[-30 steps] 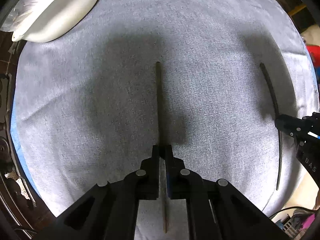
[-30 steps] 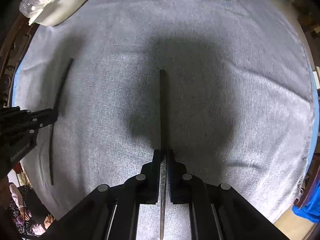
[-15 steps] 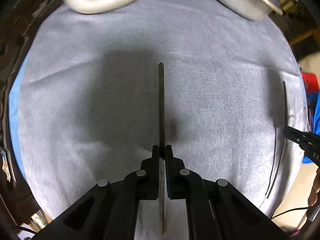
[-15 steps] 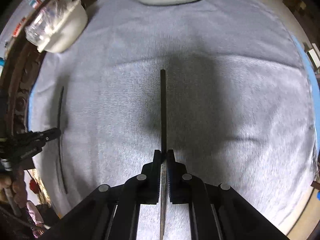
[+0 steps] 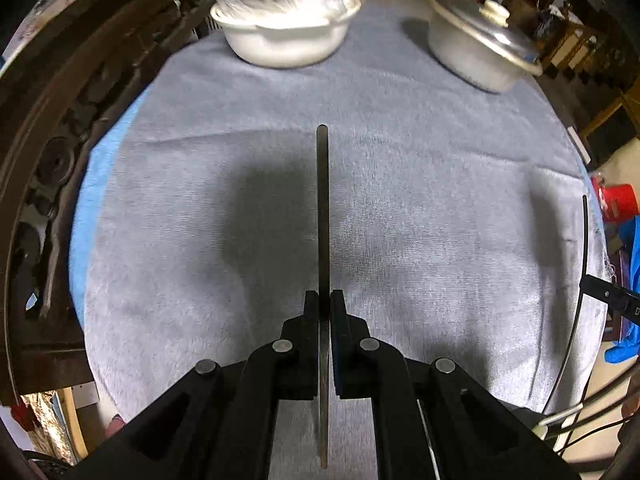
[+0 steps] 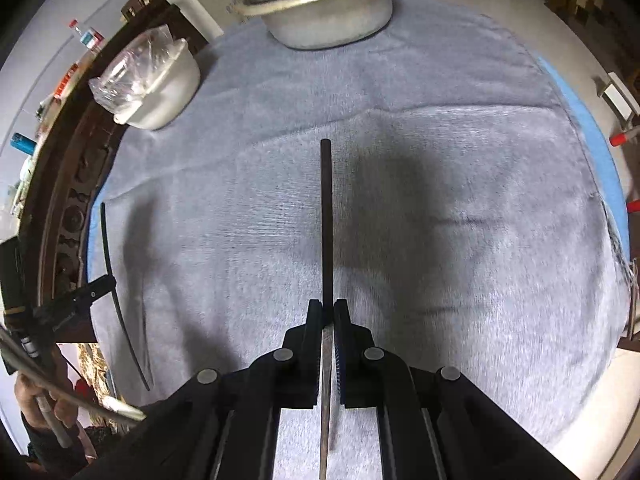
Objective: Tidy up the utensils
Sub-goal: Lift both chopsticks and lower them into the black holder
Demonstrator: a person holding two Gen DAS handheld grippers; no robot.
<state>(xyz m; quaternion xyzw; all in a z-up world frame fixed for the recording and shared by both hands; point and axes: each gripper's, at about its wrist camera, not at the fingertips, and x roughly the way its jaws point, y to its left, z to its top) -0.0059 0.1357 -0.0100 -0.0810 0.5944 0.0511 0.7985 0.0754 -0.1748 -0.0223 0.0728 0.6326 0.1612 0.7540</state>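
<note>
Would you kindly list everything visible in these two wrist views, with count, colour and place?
chopstick: 2, dark, one clamped in each gripper, left, right
white bowl: 1, plastic-wrapped, far left of cloth
metal pot: 1, silver, lidded, far right
cloth: 1, grey, covering table
carved wooden furniture: dark brown, left of cloth
left gripper: black, shut
right gripper: black, shut
hand: 1, lower left of right view

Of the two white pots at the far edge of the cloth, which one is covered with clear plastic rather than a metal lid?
The white pot on the left, nearer the dark carved wood; crinkled clear plastic sits over its top. The other pot, to its right, has a shiny metal lid with a pale knob.
</note>
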